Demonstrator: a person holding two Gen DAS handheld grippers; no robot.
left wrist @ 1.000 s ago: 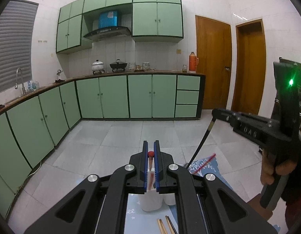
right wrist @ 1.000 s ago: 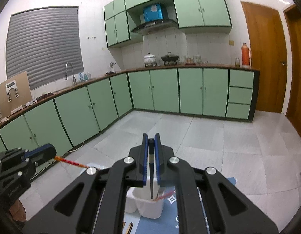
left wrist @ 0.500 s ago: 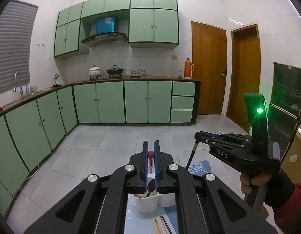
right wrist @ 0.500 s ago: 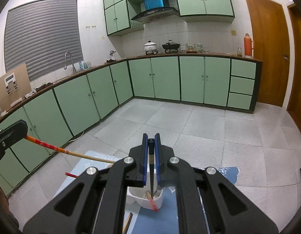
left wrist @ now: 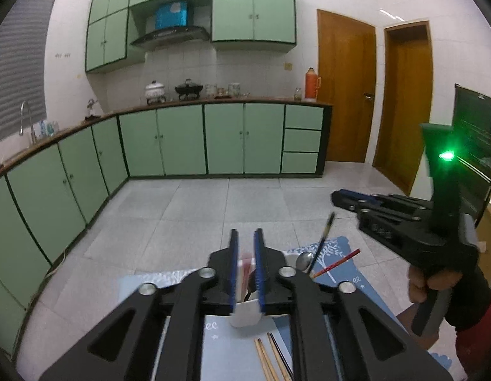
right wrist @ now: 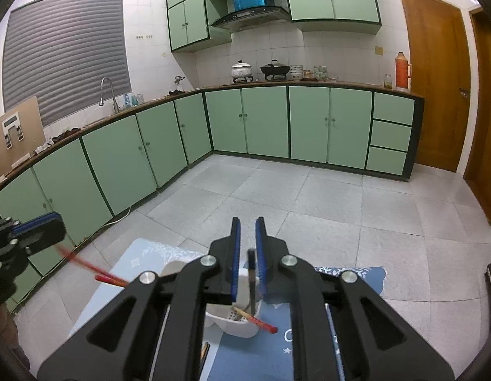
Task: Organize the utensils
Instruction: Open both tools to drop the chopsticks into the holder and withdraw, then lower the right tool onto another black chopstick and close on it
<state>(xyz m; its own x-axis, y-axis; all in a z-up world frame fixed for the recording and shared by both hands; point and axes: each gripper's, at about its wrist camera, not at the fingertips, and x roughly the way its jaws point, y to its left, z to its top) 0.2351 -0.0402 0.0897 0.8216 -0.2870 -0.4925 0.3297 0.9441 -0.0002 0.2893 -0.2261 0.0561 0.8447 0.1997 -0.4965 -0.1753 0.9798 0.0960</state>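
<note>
A white utensil holder point(left wrist: 244, 312) stands on a blue mat point(left wrist: 220, 346); it also shows in the right wrist view point(right wrist: 236, 324). My left gripper point(left wrist: 245, 273) is open just above it, and a blurred red chopstick point(left wrist: 245, 270) is between its fingers. My right gripper point(right wrist: 248, 254) is open above the holder; a black chopstick point(right wrist: 251, 282) stands loose between its fingers with its tip in the holder. In the left wrist view the black chopstick point(left wrist: 321, 244), a spoon point(left wrist: 303, 258) and a red chopstick point(left wrist: 336, 263) stick out of the holder.
Several loose chopsticks point(left wrist: 271, 358) lie on the mat in front of the holder. A red chopstick point(right wrist: 258, 322) leans over the holder's rim. Grey tiled floor point(right wrist: 309, 197) and green cabinets point(right wrist: 264, 120) lie beyond.
Both grippers have opened. The black chopstick has dropped from the right gripper into the holder, and the red chopstick is slipping down from the left gripper. Both grippers tilted down a little.
</note>
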